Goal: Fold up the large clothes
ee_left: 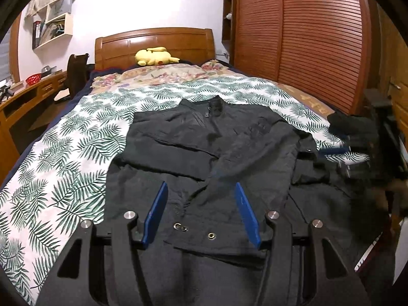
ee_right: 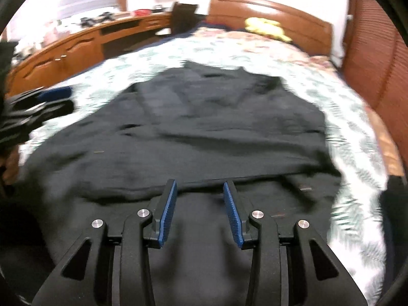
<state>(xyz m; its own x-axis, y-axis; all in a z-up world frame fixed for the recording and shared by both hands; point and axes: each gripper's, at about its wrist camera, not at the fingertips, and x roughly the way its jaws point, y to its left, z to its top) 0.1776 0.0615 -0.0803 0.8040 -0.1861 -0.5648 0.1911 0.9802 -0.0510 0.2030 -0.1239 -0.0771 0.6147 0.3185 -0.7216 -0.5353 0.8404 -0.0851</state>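
Observation:
A large black jacket (ee_left: pixel 211 148) lies spread on the bed, collar toward the headboard, both sleeves folded in across its front. My left gripper (ee_left: pixel 201 186) is open above the jacket's lower part, near its snap buttons, holding nothing. The right gripper shows blurred at the right edge of the left wrist view (ee_left: pixel 357 153). In the right wrist view the jacket (ee_right: pixel 204 127) fills the middle, blurred by motion. My right gripper (ee_right: pixel 200 186) is open over the jacket's hem area, empty. The left gripper shows blurred at the left edge (ee_right: pixel 38 109).
The bed has a leaf-print sheet (ee_left: pixel 63 153), a floral cover and a yellow plush toy (ee_left: pixel 153 56) by the wooden headboard (ee_left: pixel 153 40). A wooden desk (ee_right: pixel 63 51) runs along the left side. A slatted wooden wardrobe (ee_left: pixel 306 38) stands on the right.

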